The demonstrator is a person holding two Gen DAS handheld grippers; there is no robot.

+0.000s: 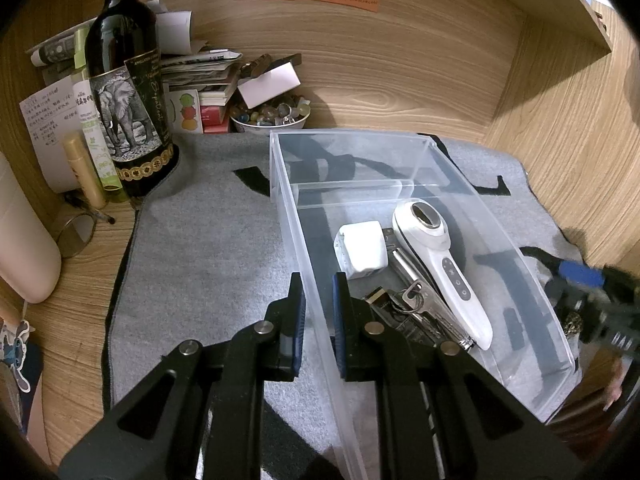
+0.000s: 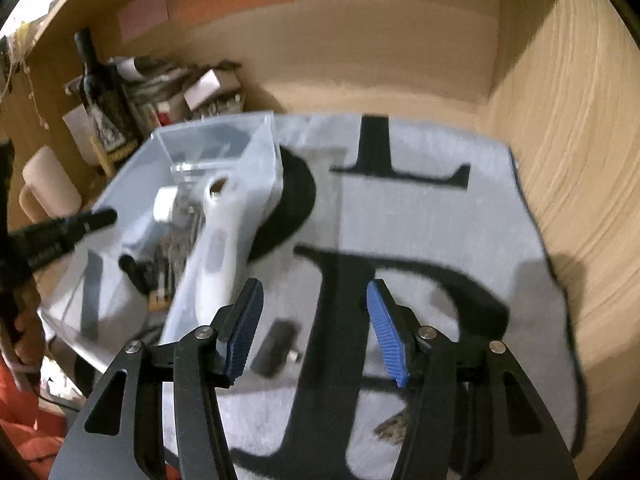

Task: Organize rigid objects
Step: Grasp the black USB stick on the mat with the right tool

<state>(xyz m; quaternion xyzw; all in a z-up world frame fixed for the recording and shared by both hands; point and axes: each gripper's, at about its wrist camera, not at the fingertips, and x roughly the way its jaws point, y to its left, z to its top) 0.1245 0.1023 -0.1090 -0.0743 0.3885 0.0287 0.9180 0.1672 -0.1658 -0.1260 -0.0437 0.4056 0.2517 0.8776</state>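
Pinched on the near-left wall of the clear plastic storage bin (image 1: 496,216), the left gripper (image 1: 319,288) has one blue pad outside and one inside that wall, steadying the bin on the grey felt mat (image 1: 208,240). Inside the bin's near compartment lie a white handheld massager (image 1: 440,256), a white cube charger (image 1: 362,249) and a bunch of metal keys (image 1: 408,304); the far compartment looks empty.

Spread with nothing between its ribbed blue pads, the right gripper (image 2: 315,326) hangs over the mat just right of the bin. A small dark rectangular stick (image 2: 275,347) lies on the mat near its left pad, and a small brownish object (image 2: 394,426), too blurred to identify, lies nearer.

Likely trouble: the stick lies flat and close to the bin wall, so a rushed closing could clip the wall, or push the stick away instead of gripping it.
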